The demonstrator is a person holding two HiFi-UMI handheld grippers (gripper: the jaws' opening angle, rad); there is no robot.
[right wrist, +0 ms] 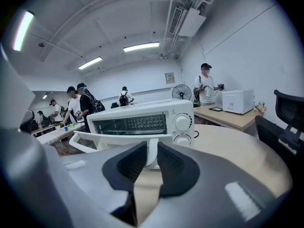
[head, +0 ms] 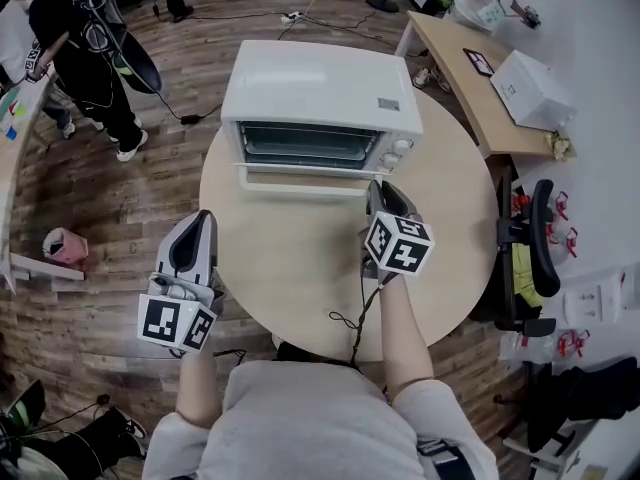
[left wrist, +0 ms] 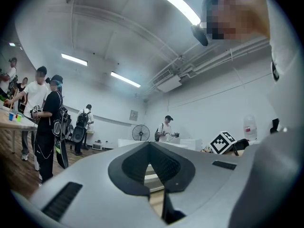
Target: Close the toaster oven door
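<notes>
A: Is the white toaster oven's (head: 320, 88) glass door (head: 300, 178) closed?

B: Not yet. It lies open over our round pale wooden bench (head: 300, 278). Our right tongs (right wrist: 152, 148) stand apart near its handle (right wrist: 109, 136); left tongs (left wrist: 149, 146) together, empty.

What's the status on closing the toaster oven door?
Left gripper shut, empty, held back. Right gripper at the oven door front edge, jaws slightly apart, grip unclear. Door folded down, open. Nothing in the way.
</notes>
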